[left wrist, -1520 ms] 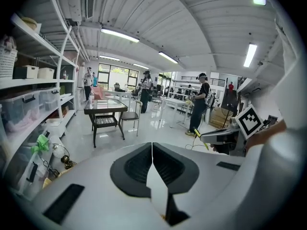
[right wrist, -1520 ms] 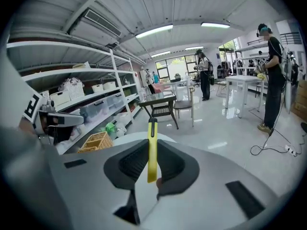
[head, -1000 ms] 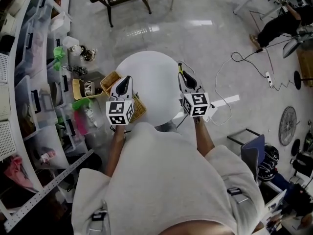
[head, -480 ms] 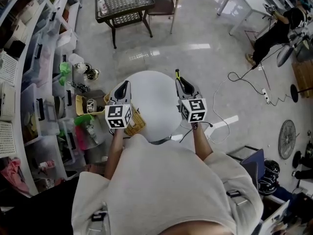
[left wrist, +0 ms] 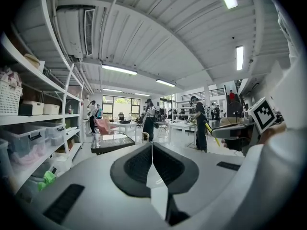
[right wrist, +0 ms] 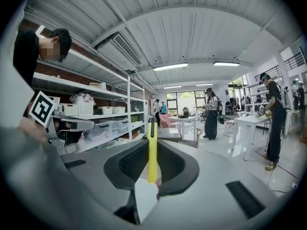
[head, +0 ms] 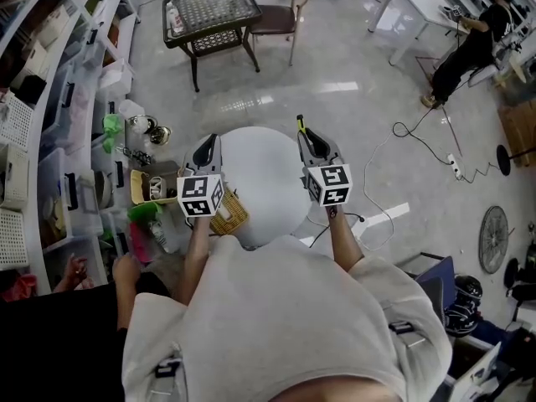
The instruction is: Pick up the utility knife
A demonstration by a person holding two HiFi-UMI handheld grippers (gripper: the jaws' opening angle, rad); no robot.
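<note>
Currently the right gripper (right wrist: 152, 146) pinches the slim yellow plastic utility knife (right wrist: 152, 153) between its textured black pads, above the right edge of the round, smooth white table (head: 264, 187). The left gripper (left wrist: 152, 150), above the table's left edge, has its pads pressed together on nothing.

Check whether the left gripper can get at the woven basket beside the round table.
Probably yes: the left gripper, shut and empty, hangs over the woven basket with nothing visible between them; it would have to open first.
</note>
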